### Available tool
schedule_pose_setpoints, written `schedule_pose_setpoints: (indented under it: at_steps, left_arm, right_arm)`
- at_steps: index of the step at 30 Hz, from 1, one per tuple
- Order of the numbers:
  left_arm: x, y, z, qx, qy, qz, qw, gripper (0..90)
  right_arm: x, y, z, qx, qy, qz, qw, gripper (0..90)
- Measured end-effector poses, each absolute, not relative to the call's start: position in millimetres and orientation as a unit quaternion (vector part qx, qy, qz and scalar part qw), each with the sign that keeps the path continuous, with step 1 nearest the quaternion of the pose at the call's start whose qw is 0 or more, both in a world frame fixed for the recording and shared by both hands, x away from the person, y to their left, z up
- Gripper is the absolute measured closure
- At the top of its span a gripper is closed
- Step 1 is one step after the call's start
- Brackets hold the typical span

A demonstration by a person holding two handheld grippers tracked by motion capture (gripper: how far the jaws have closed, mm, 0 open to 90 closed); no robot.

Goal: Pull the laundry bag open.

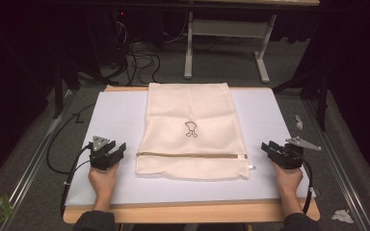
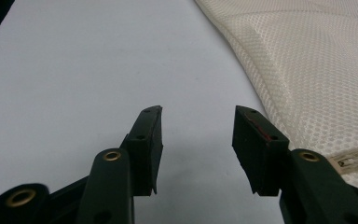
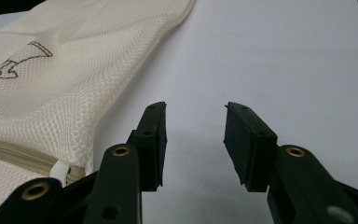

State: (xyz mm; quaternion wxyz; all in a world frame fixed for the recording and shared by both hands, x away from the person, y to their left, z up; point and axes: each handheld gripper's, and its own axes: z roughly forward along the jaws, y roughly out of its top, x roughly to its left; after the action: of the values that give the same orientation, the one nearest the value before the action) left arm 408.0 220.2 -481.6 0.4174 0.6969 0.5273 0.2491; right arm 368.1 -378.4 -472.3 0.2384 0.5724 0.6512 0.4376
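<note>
At the near left of the white-covered counter [image 1: 120, 120], the left gripper [image 1: 117, 148] rests with its fingers [image 2: 147, 140] released, holding nothing; at the near right, the right gripper [image 1: 269, 147] likewise has its fingers [image 3: 248, 140] spread and empty. Between them, apart from both, the cream mesh zippered laundry bag [image 1: 192, 130] lies flat, stretching to the counter's far edge.

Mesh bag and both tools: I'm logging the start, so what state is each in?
Mesh bag: flat on the white mat, untouched.
Zipper: closed, pull at the right end.
Left tool: open, nothing between the jaws, beside the bag.
Right tool: open, nothing between the jaws, beside the bag.
</note>
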Motion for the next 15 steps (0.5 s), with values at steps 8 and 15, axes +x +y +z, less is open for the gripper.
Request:
schedule_pose_setpoints:
  at_steps: [8, 15]
  left_arm:
    - [405.4, 218.3, -483.1, 0.700, 0.523, 0.254, 0.414, 50.9]
    - [404.4, 227.5, -484.2, 0.671, 0.545, 0.235, 0.444, 48.9]
  right_arm:
    - [367.1, -376.4, -476.0, 0.574, 0.651, 0.431, 0.247, 56.3]
    - [367.4, -377.9, -476.6, 0.578, 0.647, 0.433, 0.244, 55.9]
